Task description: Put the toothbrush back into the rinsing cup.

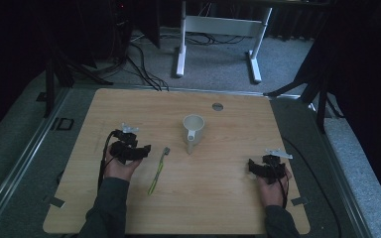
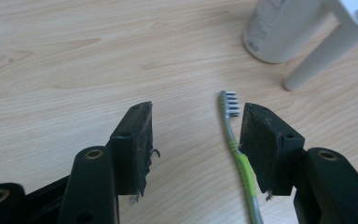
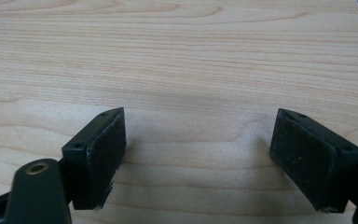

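While the left gripper (image 1: pixel 144 148) sits over the left half of the table (image 1: pixel 228 208), its jaws stand wide with nothing between the pads. It points right, toward the toothbrush (image 1: pixel 157 171), and stays just clear of it. From the left gripper view the same gripper (image 2: pixel 193 140) looks down on bare wood, and the toothbrush (image 2: pixel 237 154) runs up beside the inner face of the right-hand jaw, partly hidden behind it, grey bristles up top, green handle trailing to the bottom edge. Can't tell whether handle and pad touch there; the brush looks to be lying flat on the wood.

Toothbrush position in the high view: flat on the table, left of centre, head toward the cup (image 1: pixel 193 130), handle angled back toward the person.

Cup: white, upright, near table centre, long handle reaching toward the near edge. Close to the brush head, not touching. In the left gripper view its base and handle (image 2: pixel 307 37) show at top right.

Right gripper (image 1: pixel 250 167): low over the table on the right side, well apart from cup and brush, pointing left. Jaws wide, empty; in the right gripper view (image 3: pixel 198 149) just wood grain between the pads.
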